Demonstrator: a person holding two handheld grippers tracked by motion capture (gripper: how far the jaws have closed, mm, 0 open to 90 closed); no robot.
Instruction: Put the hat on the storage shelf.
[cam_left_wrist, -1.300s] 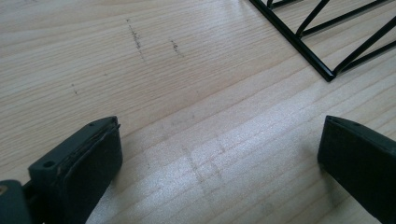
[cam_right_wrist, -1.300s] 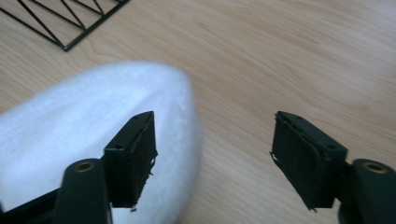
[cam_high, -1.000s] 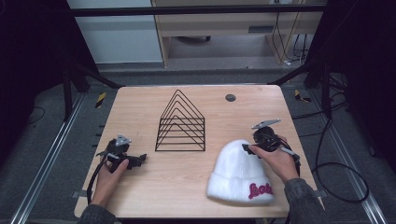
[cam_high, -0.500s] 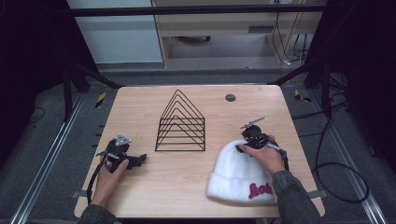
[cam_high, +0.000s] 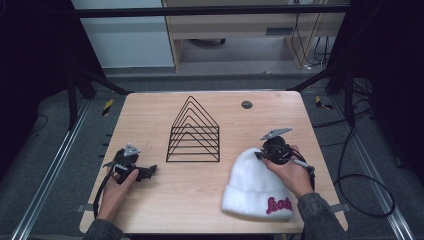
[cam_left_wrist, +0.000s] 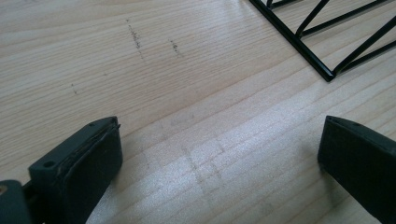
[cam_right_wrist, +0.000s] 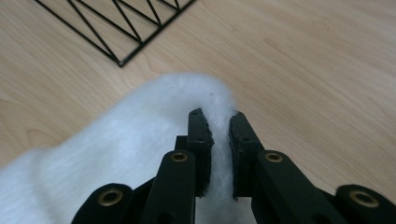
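A white fuzzy beanie (cam_high: 255, 185) with a red logo on its cuff lies on the table's front right. My right gripper (cam_high: 261, 155) sits at the beanie's crown. In the right gripper view its jaws are pinched together on a fold of the white fabric (cam_right_wrist: 219, 126). My left gripper (cam_high: 149, 172) rests on the front left of the table, held by a hand. In the left gripper view its jaws stand wide apart over bare wood, with nothing between the fingers (cam_left_wrist: 84, 163).
A black wire rack (cam_high: 194, 132) of nested triangles stands mid-table between the two grippers; its corner (cam_left_wrist: 327, 72) lies just ahead of the left jaws. A small dark disc (cam_high: 246, 104) sits at the back right. The wooden table (cam_high: 190, 200) ends close behind both hands.
My right gripper has slid leftward onto the beanie's crown and closed on the fabric. The left gripper has stayed put.
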